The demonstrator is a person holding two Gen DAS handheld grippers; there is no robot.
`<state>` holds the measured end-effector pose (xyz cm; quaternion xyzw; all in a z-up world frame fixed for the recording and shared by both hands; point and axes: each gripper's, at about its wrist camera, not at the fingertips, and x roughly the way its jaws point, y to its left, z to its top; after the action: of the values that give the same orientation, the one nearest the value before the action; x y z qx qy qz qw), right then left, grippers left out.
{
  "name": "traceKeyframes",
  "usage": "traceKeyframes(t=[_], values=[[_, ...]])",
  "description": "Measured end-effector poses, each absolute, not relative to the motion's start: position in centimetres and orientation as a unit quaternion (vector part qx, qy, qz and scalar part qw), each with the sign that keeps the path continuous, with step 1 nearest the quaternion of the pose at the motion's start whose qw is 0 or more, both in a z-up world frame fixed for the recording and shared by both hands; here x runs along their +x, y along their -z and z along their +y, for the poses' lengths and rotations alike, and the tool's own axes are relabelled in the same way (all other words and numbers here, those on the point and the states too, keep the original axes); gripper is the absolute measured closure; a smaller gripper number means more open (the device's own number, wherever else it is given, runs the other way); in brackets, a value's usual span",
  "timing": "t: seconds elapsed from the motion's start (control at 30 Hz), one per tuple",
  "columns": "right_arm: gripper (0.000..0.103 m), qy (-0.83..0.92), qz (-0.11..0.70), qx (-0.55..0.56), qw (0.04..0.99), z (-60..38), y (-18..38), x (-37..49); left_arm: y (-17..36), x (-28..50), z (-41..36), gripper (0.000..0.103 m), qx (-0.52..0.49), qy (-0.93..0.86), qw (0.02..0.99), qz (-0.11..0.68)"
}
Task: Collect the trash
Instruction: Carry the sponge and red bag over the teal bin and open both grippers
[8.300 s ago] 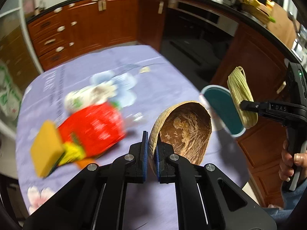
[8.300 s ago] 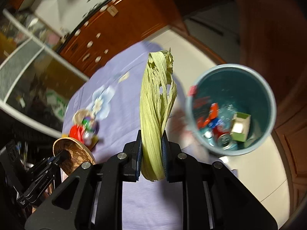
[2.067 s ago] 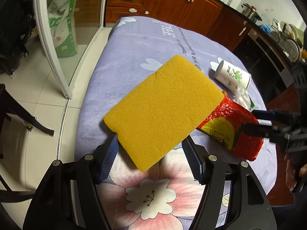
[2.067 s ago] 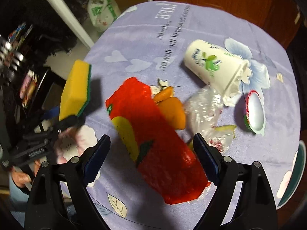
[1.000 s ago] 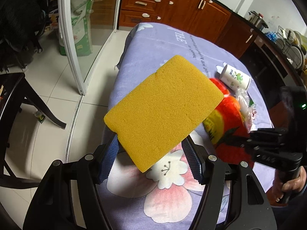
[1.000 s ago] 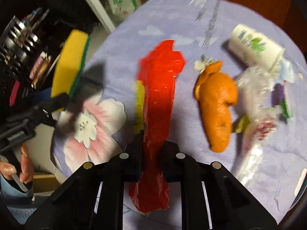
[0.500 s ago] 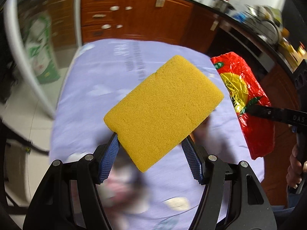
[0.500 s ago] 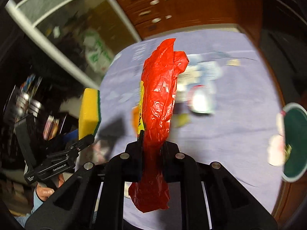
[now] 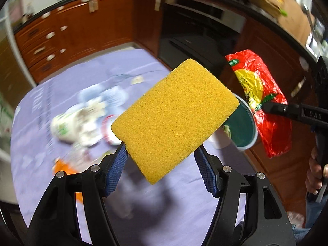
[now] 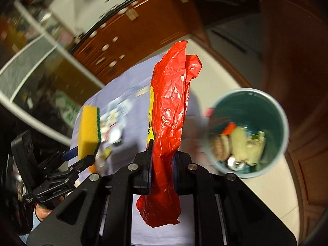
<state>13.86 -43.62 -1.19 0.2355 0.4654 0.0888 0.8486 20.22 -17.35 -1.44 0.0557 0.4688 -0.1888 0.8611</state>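
My left gripper is shut on a yellow sponge with a green scouring side, held in the air above the purple table. My right gripper is shut on a red plastic bag, which hangs up and down between its fingers; the bag also shows in the left wrist view. The teal trash bin stands on the floor just right of the bag, open, with several pieces of trash inside. It also shows past the sponge in the left wrist view.
On the table lie a white paper cup, a round lid, orange peel and clear plastic wrap, all blurred. Brown kitchen cabinets stand behind the table and beside the bin.
Both grippers have swung right with their loads, off the table's middle toward the bin. The red bag now hangs next to the bin's mouth. The sponge follows behind it.
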Motion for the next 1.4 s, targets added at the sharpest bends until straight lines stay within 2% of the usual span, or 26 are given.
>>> traceKeyframes(t=[0.23,0.57,0.83,0.9,1.03,1.1,1.23,1.3,1.33,1.37,1.4], values=[[0.089,-0.026,0.475,0.273,0.836,-52.3,4.7,11.9,3.5,22.5,-26.8,0.036,0.116,0.23,0.832,0.492],[0.088,-0.009,0.504,0.301,0.809,-56.8,8.5,10.6,7.4,24.7,-37.0,0.035,0.176,0.268,0.794,0.516],[0.088,-0.008,0.514,0.31,0.8,-58.5,10.0,10.4,9.3,26.0,-39.6,0.027,0.183,0.26,0.787,0.528],[0.088,-0.011,0.516,0.31,0.798,-58.6,10.3,10.6,9.6,26.3,-39.2,0.022,0.177,0.255,0.788,0.532],[0.088,-0.014,0.521,0.31,0.795,-58.1,10.4,11.6,9.3,26.2,-38.5,0.021,0.169,0.249,0.79,0.534],[0.086,-0.016,0.523,0.308,0.795,-57.8,10.4,12.2,9.0,26.1,-37.8,0.015,0.165,0.244,0.795,0.53],[0.084,-0.016,0.526,0.304,0.794,-57.1,10.8,13.5,8.4,25.6,-36.6,0.011,0.157,0.236,0.801,0.527],[0.069,-0.015,0.529,0.304,0.792,-56.6,11.1,14.2,8.2,25.4,-35.7,0.009,0.149,0.234,0.802,0.528],[0.051,-0.013,0.528,0.305,0.792,-56.4,11.2,14.5,8.1,25.3,-35.2,0.009,0.145,0.233,0.804,0.528],[0.043,-0.012,0.528,0.303,0.793,-56.2,11.2,14.7,8.0,25.2,-34.9,0.009,0.142,0.232,0.805,0.528],[0.042,-0.009,0.527,0.3,0.795,-56.0,11.2,15.0,7.9,25.1,-34.4,0.009,0.138,0.23,0.806,0.527]])
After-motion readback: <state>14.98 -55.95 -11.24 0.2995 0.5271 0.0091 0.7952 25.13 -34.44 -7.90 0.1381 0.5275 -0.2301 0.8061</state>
